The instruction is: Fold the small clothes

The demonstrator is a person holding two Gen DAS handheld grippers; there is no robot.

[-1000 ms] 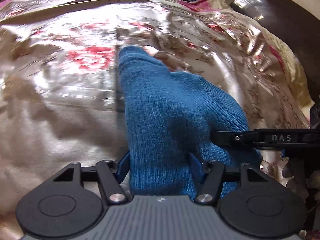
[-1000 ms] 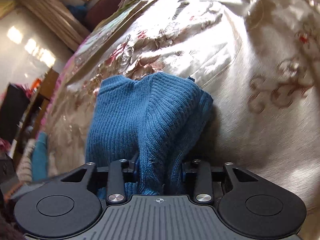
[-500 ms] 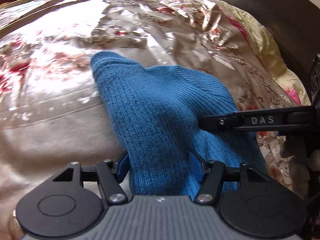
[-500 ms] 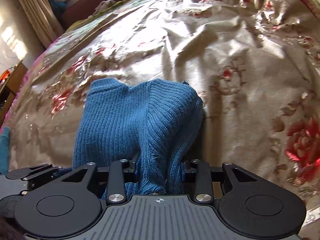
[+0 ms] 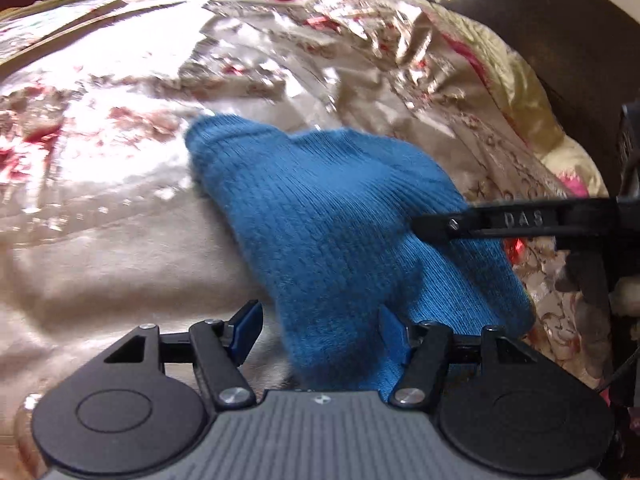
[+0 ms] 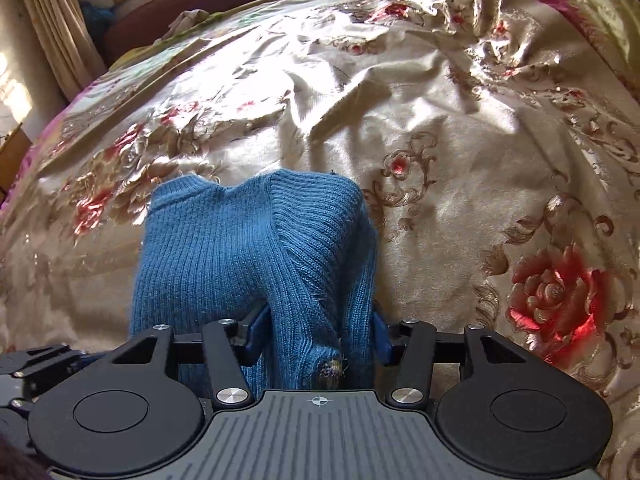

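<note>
A small blue knitted garment [image 5: 332, 216] lies bunched on a shiny floral bedspread [image 5: 100, 184]. My left gripper [image 5: 316, 328] has its jaws spread, with a gap showing between the left pad and the knit; the cloth rests against the right pad. My right gripper [image 6: 316, 332] is shut on the near edge of the same blue garment [image 6: 248, 240], with a fold of knit squeezed between its blue pads. The right gripper's black finger [image 5: 500, 222] reaches in from the right over the garment in the left wrist view.
The bedspread [image 6: 460, 168] is wrinkled, with red roses. A dark headboard [image 6: 208, 4], a curtain [image 6: 60, 28] and a window stand at the far left. Dark furniture [image 5: 560, 40] lies beyond the bed's right edge.
Both grippers have swung across the bed with the garment. The left gripper's jaws have opened wider, so a gap now shows at its left pad. The right gripper stays shut on the knit.
</note>
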